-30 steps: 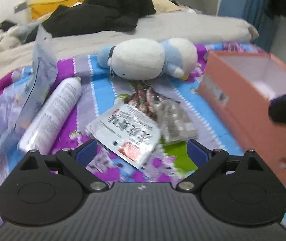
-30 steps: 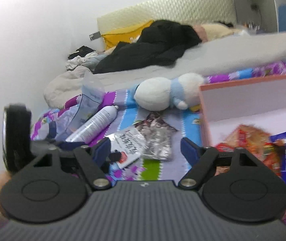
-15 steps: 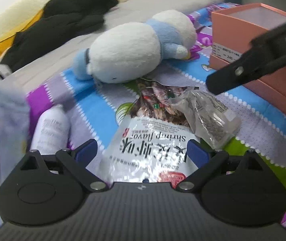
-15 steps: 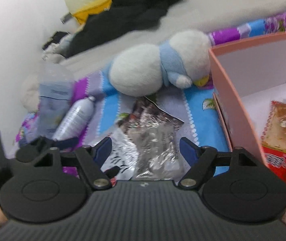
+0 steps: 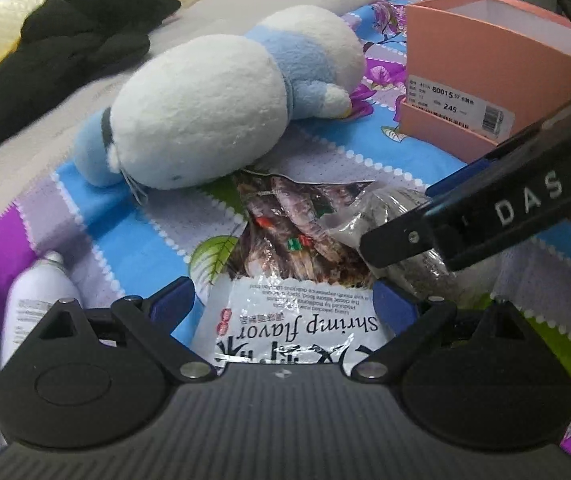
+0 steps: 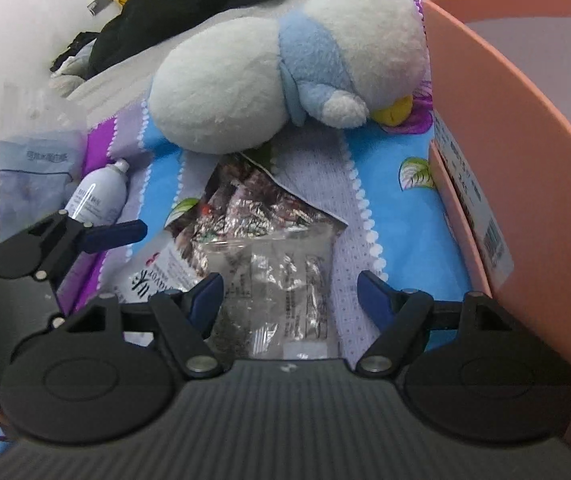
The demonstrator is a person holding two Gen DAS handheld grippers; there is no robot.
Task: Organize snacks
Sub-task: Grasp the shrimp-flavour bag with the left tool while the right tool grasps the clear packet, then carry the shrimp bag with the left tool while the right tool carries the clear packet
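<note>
Both tools have been brought down close over the bed, so that the spread left tool straddles the shrimp flavor packet and the spread right tool the clear packet, neither yet pinched for the pink box.

The shrimp flavor packet has its bottom end tucked behind the left gripper's body, and the clear packet does the same under the right one, so you can't see where either ends. The plush toy sits on the top edge of the dark snack bag. The pink box runs off the right edge, inside mostly out of sight. The spray bottle is half hidden, its label too blurry to read
</note>
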